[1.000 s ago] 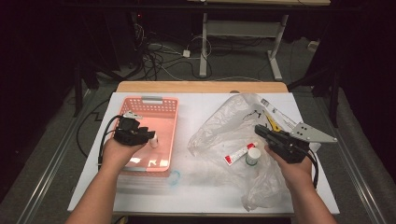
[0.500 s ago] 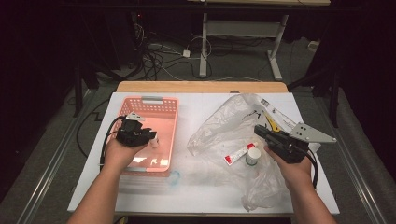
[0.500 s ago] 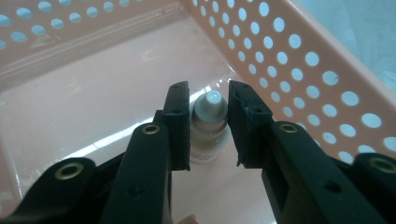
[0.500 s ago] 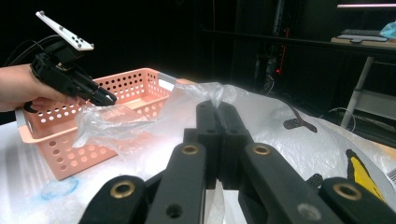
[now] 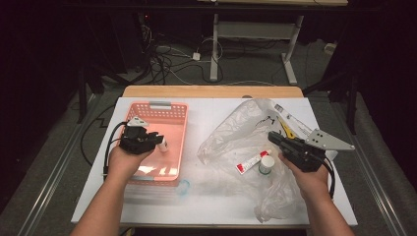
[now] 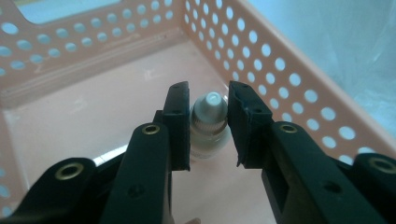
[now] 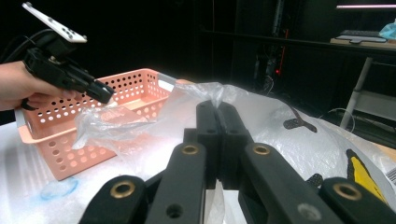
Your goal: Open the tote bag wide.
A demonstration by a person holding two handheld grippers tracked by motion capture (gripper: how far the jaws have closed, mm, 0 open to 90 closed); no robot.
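At the far left, on the white counter (image 5: 206,196): a pink perforated basket (image 5: 169,105), handle side away from the person. Inside it, low near the right wall, the left gripper (image 5: 160,140), jaws pointing down toward the basket floor. Just now closing, and now clamped on a small white bottle (image 6: 209,123) standing upright on the floor of the basket, one pad against each side of its body, ribbed cap poking up between them.

Just right of the basket's near corner: a faint blue ring mark (image 5: 183,186) on the counter.

Further right: a crumpled clear plastic bag (image 5: 231,137) spread over the middle and right of the counter. Lying on it, side by side, a red-and-white tube (image 5: 251,162) and a small white jar (image 5: 266,164).

At the right: the right gripper (image 5: 272,137), level, aimed left across the bag. Jaws fully together, pinching a fold of the plastic, film pulled up into a peak at the tips. Behind it, something yellow (image 5: 285,129) under the bag.
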